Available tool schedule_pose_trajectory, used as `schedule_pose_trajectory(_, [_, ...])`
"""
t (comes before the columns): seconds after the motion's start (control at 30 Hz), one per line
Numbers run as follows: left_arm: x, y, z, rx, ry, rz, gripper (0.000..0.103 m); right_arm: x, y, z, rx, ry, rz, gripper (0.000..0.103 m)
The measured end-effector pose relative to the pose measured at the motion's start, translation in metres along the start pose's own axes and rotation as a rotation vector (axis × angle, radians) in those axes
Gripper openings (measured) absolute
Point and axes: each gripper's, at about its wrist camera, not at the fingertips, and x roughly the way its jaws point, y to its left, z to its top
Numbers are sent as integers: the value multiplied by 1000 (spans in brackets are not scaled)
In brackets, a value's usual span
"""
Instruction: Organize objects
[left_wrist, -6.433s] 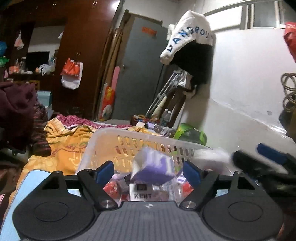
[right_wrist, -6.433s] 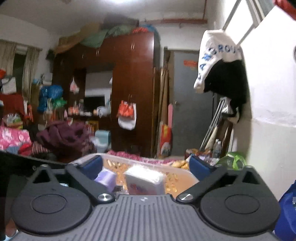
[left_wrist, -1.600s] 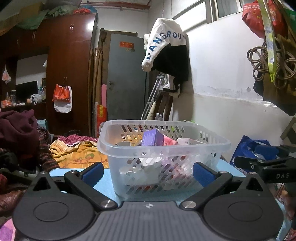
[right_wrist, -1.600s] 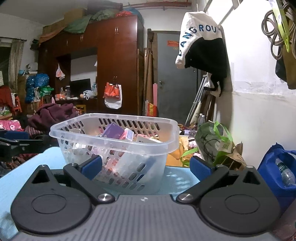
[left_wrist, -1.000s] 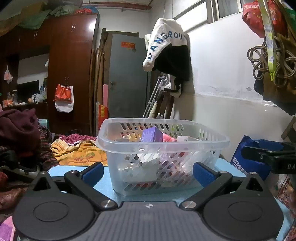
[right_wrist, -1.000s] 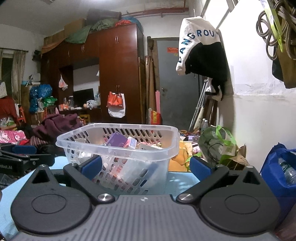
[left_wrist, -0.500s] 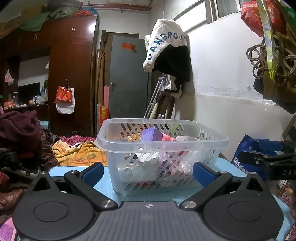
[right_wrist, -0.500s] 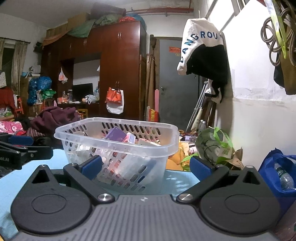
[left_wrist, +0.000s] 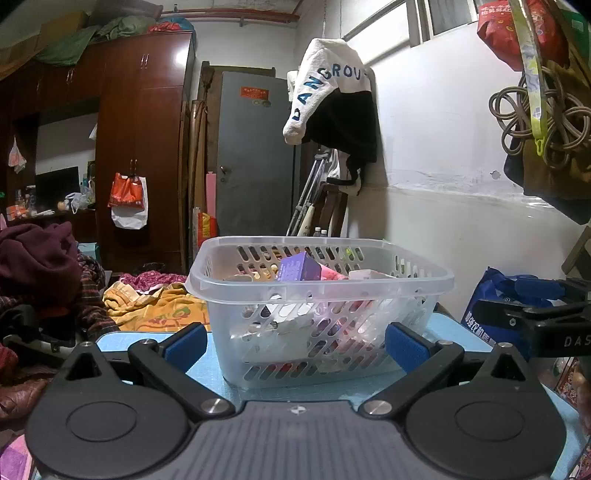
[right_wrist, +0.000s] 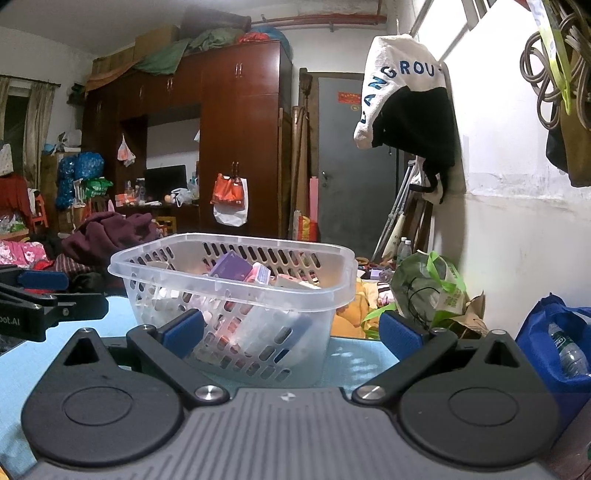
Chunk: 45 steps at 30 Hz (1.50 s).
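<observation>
Both grippers, left gripper (left_wrist: 293, 341) and right gripper (right_wrist: 291, 330), hang released and empty near the filled basket (left_wrist: 321, 286); sorting looks finished.

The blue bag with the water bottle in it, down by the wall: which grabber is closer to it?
The right gripper. The blue bag sits just off its right side, below the table edge. The left gripper is farther, with the right gripper between it and the bag. Both are open and empty.
</observation>
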Motion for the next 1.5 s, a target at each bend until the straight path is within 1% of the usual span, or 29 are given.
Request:
schedule_pose_trajectory(1.3, [2,-5,4,-11,3,-9,103,1,-2,-2,-3,11,0,103])
schedule_pose_trajectory(1.5, [-2,-11,4,-1,-24,-12,103,2,-3,-3,-1,16,1,103])
